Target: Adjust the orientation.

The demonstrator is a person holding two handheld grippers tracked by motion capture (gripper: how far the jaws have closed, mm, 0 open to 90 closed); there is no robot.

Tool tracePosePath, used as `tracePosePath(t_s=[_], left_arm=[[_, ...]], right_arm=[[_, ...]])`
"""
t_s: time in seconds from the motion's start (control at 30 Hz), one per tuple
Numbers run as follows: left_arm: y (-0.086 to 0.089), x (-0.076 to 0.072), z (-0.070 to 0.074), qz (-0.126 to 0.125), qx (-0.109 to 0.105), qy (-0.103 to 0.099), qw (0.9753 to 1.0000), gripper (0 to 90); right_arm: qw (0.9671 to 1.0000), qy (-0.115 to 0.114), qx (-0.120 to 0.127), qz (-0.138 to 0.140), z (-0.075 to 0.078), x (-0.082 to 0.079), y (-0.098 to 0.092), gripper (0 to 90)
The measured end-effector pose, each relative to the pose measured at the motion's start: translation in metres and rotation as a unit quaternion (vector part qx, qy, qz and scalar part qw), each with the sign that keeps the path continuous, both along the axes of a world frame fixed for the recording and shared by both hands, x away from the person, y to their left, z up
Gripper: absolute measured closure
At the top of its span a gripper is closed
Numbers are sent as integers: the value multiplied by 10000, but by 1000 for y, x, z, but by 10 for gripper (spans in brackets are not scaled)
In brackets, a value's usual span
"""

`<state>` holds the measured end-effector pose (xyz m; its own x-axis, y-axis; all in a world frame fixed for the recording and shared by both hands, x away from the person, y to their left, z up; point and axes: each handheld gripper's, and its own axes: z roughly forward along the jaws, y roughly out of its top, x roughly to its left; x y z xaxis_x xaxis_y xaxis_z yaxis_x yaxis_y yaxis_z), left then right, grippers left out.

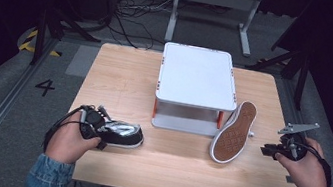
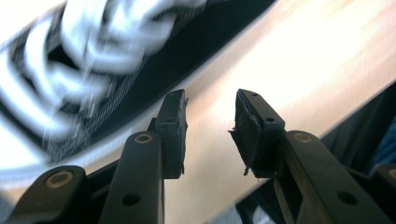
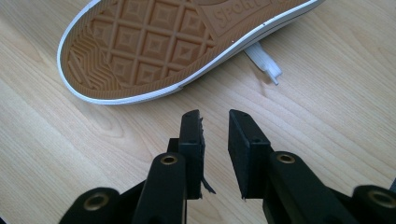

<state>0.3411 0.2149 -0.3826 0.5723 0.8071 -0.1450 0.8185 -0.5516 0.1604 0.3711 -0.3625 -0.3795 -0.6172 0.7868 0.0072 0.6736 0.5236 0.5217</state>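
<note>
1. The left gripper (image 1: 98, 128) sits at the heel end of a black canvas sneaker with white laces and a white rubber edge (image 1: 120, 134), which stands upright on the light wooden surface (image 1: 121, 81).
2. In the left gripper view its two black fingers (image 2: 170, 126) are spread apart with nothing between them; bare wood shows in the gap. The black sneaker, blurred, lies just beyond and to the left of the fingertips, its laces (image 2: 93, 37) nearest the left finger. Whether a finger touches the shoe cannot be told.
3. The right gripper (image 1: 271, 151) hovers at the right edge of the surface, held in the person's right hand (image 1: 307, 169).
4. Its fingers (image 3: 191, 135) are released, a narrow gap between the pads, holding nothing.
5. Ahead of those fingers, near but apart, lies a second sneaker turned up on its side, showing a tan rubber sole with a diamond tread and white rim (image 3: 159, 46). A white lace end (image 3: 266, 63) pokes out from under it, ahead and right of the fingertips.
6. Raised letters on the sole read "SPORT", cut off by the top edge of the view.
7. Beyond both shoes stands a white two-tier plastic rack with orange posts (image 1: 198, 76); the upturned sneaker leans against its right front corner.
8. A black "4" (image 1: 45, 87) is marked on the grey floor, left of the surface.
</note>
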Motion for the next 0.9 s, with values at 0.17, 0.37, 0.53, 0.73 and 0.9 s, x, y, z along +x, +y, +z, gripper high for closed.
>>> tracePosePath(t_s=[0.17,0.37,0.53,0.73,0.9], left_arm=[[27,-1,-16,511,288,412,9974,708],[39,10,-38,792,456,590,9941,709],[33,24,-38,815,687,564,9927,742],[32,55,-40,951,797,107,9922,727],[27,81,-42,826,945,-269,9917,712]], right_arm=[[10000,-20,-25,59,2,3,5,757],[9999,-21,-51,128,1,6,9,756],[10000,-45,-31,80,1,3,6,755],[10000,-34,-43,-30,-1,-3,1,752],[9999,30,-62,-122,-5,-8,-3,750]])
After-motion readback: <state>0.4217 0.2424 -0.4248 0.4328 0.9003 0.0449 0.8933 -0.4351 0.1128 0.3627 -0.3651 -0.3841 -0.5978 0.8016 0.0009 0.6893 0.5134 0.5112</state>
